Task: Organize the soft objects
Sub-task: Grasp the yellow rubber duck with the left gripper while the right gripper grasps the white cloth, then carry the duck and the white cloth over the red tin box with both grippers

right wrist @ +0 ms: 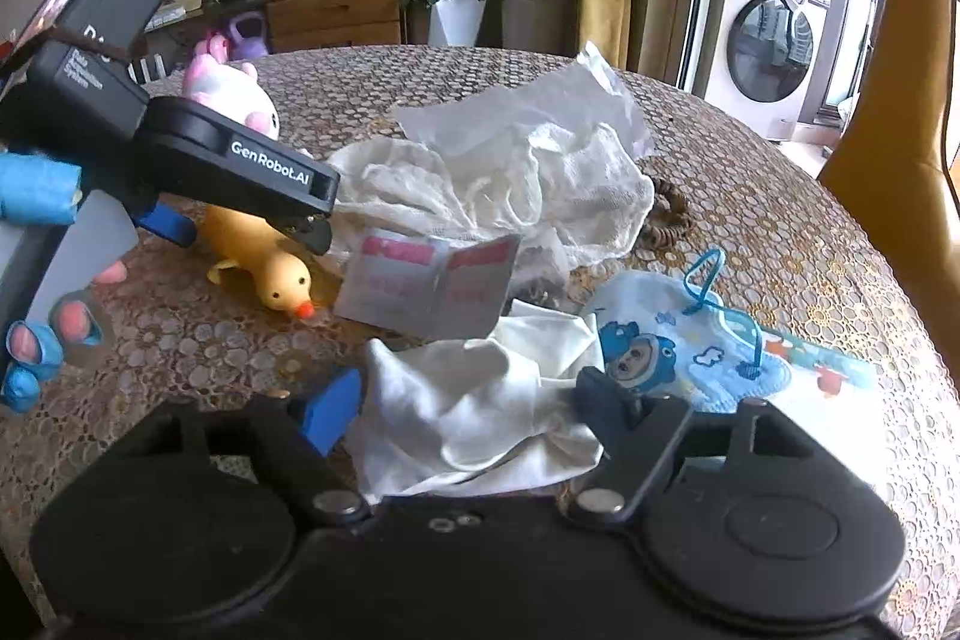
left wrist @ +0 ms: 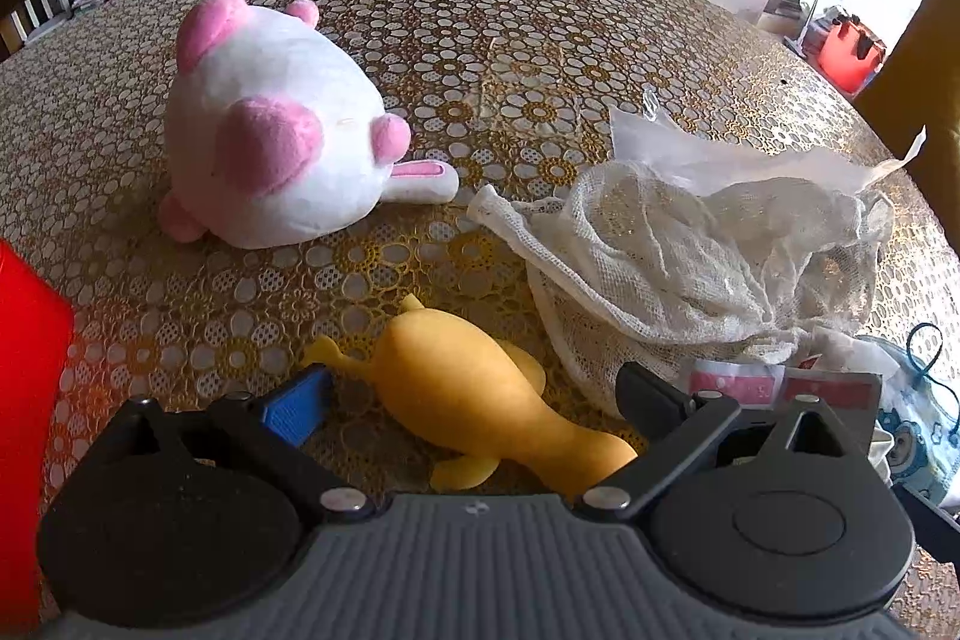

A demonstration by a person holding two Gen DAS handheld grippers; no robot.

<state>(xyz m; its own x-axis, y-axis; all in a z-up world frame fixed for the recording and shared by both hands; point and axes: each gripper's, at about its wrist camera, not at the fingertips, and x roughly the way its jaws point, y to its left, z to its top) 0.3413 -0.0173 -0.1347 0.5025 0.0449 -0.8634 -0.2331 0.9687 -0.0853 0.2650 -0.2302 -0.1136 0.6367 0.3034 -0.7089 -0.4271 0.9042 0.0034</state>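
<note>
- My left gripper (left wrist: pixel 474 400): jaws wide, straddling the duck (left wrist: pixel 474 400) on the table (left wrist: pixel 480 40), pads not touching.
- My right gripper (right wrist: pixel 468 412): jaws apart over the white cloth (right wrist: pixel 474 400), no grip.
- Plush (left wrist: pixel 270 130) beyond the duck; mesh bag (left wrist: pixel 690 244) right.

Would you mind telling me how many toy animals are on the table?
2: a yellow duck lying between the left gripper's fingers, and a pink-and-white plush farther back. The cloths could hide more.
</note>
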